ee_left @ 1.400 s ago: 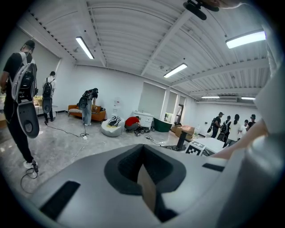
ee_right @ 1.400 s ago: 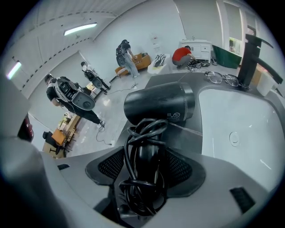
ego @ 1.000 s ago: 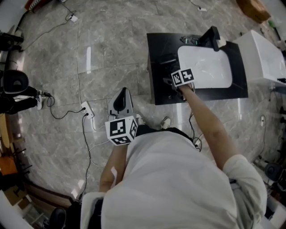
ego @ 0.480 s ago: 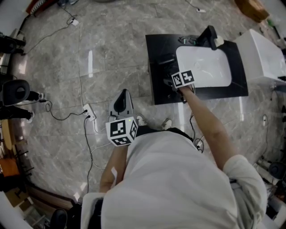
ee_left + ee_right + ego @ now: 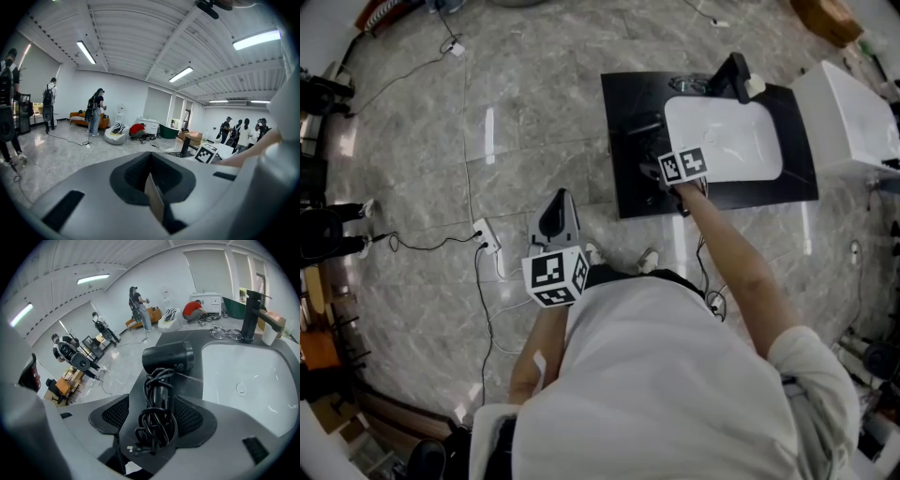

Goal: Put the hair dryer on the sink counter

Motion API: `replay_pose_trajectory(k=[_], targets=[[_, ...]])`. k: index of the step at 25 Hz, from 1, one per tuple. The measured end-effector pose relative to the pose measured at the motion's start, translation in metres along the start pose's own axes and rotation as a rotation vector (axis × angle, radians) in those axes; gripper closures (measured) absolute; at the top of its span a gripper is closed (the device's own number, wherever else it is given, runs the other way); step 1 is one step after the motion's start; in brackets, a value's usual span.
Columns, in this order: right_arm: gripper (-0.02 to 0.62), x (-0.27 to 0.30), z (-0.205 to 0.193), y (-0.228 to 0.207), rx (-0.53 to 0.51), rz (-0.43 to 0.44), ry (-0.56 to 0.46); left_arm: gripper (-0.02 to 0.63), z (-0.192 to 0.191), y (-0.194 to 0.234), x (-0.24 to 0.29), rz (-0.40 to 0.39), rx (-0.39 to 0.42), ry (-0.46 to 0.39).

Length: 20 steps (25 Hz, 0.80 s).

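Note:
A black hair dryer [image 5: 168, 358] lies on the black sink counter [image 5: 194, 380], left of the white basin [image 5: 243, 380]. Its cord is wound round the handle. My right gripper [image 5: 152, 417] is open around that handle, with bare counter showing between the left pad and the handle. In the head view the right gripper [image 5: 656, 173] reaches over the counter's front edge [image 5: 623, 202], and the dryer [image 5: 645, 127] shows only as a dark shape. My left gripper [image 5: 555, 204] hangs over the floor, shut and empty, its jaws [image 5: 151, 180] pressed together.
A black faucet [image 5: 251, 315] stands behind the basin, with glasses [image 5: 220, 333] and a small bottle [image 5: 269, 331] beside it. A white unit [image 5: 848, 122] sits right of the counter. A power strip [image 5: 486, 242] and cables lie on the floor. Several people stand around the room.
The head view has shifted slightly, so the counter sits a little more to the left. Both grippers hold their places. A person at the far left has moved.

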State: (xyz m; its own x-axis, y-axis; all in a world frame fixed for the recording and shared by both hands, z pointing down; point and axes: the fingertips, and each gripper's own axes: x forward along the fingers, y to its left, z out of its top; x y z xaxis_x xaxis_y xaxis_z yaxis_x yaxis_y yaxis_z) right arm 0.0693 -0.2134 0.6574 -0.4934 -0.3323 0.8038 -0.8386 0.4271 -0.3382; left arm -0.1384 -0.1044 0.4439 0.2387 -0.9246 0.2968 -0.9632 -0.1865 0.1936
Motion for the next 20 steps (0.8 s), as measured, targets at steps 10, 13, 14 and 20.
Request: replay_pose_trajectory(k=[10, 13, 14, 20], targets=[[0.314, -0.018, 0.007, 0.009, -0.016, 0.003, -0.060, 0.604, -0.003, -0.012, -0.004, -0.003, 0.007, 0.002], [0.346, -0.022, 0.006, 0.011, -0.030, -0.002, -0.065, 0.604, -0.004, -0.016, -0.004, -0.007, 0.010, 0.004], [0.355, -0.023, 0.005, 0.012, -0.038, -0.004, -0.067, 0.604, -0.004, -0.017, -0.004, -0.008, 0.011, 0.004], [0.445, -0.034, 0.003, 0.017, -0.055, -0.007, -0.089, 0.603, -0.005, -0.025, -0.006, -0.007, 0.018, 0.008]])
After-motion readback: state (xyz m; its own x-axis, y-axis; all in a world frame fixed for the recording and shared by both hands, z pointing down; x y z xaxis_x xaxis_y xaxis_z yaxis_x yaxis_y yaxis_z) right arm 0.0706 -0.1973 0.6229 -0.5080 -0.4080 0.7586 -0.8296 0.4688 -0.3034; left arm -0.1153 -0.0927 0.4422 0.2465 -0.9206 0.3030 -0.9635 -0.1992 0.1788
